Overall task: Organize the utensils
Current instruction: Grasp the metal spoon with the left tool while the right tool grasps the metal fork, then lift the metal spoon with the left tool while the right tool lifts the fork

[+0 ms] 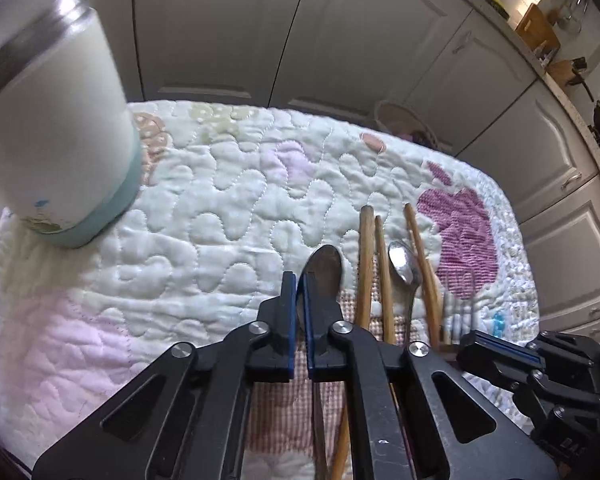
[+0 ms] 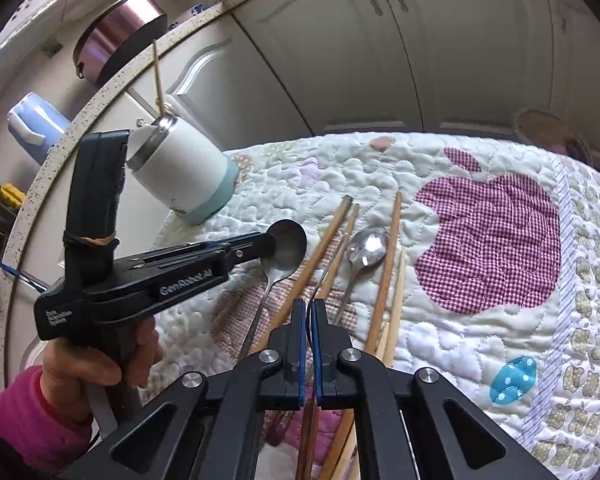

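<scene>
On the quilted desk cover [image 1: 188, 200], the left tool [image 1: 299, 280] pinches a shiny metal spoon [image 2: 286, 246] at 6 o'clock. Right tool [image 2: 308, 308] grips a thin metal fork [image 2: 332, 264].

Shiny metal spoons [image 2: 367, 249], matt wood chopsticks [image 2: 386, 276], soft quilted cloth mat [image 2: 488, 344], matt blk plastic tools [image 2: 308, 308].
</scene>
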The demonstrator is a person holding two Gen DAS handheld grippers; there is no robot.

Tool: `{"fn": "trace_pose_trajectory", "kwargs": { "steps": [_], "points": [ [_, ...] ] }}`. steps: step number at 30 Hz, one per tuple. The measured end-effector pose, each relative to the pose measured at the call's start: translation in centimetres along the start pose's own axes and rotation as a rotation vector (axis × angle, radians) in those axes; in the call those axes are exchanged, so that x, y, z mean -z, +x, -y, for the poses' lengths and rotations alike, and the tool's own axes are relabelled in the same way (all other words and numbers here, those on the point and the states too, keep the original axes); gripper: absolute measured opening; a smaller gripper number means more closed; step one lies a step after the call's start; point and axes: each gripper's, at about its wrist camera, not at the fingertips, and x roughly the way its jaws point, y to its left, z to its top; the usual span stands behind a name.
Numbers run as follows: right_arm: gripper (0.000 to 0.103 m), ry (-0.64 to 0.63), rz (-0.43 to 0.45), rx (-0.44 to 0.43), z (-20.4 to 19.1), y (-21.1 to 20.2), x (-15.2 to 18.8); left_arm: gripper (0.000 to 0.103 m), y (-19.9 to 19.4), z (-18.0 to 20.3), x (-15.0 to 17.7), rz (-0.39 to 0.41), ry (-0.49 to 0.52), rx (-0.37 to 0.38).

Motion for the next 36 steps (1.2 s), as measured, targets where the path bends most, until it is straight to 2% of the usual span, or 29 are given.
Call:
{"fn": "trace_pose_trajectory", "kwargs": {
  "steps": [6,11,14,15,19,23,26,29,36],
  "points": [
    [0.002,-0.037,0.029,-0.010,-1.5,-1.6,-0.3,0.001,-3.9,-1.6,0.0,0.059,-0.036,0.030],
    [0.003,-0.066,-0.008,0.057,-2.0,-0.6,-0.5,0.001,-6.0,-2.6,0.5,0.085,-0.047,0.020],
    [0.023,-0.079,-0.032,0.113,-2.0,1.3,-0.5,0.001,-6.9,-3.1,1.1,0.092,-0.063,0.025],
    [0.025,-0.080,-0.044,0.114,-2.0,1.9,-0.4,0.001,-7.2,-3.3,1.2,0.094,-0.066,0.025],
    [0.025,-0.093,-0.115,0.096,-2.2,4.0,0.0,0.001,-8.3,-3.5,2.1,0.100,-0.059,0.028],
    [0.024,-0.100,-0.129,0.099,-2.3,5.3,0.3,0.001,-7.9,-3.6,2.6,0.087,-0.059,0.028],
    [0.012,-0.070,-0.128,0.108,-1.5,5.7,0.5,0.001,-7.3,-4.2,3.1,0.068,-0.084,0.033],
    [0.004,-0.045,-0.108,0.090,-1.0,4.7,0.6,0.001,-6.7,-4.6,3.7,0.049,-0.095,0.032],
    [0.003,-0.033,-0.126,0.094,-0.5,4.6,0.8,0.001,-4.5,-5.2,4.2,0.007,-0.123,0.010]
  ]
}}
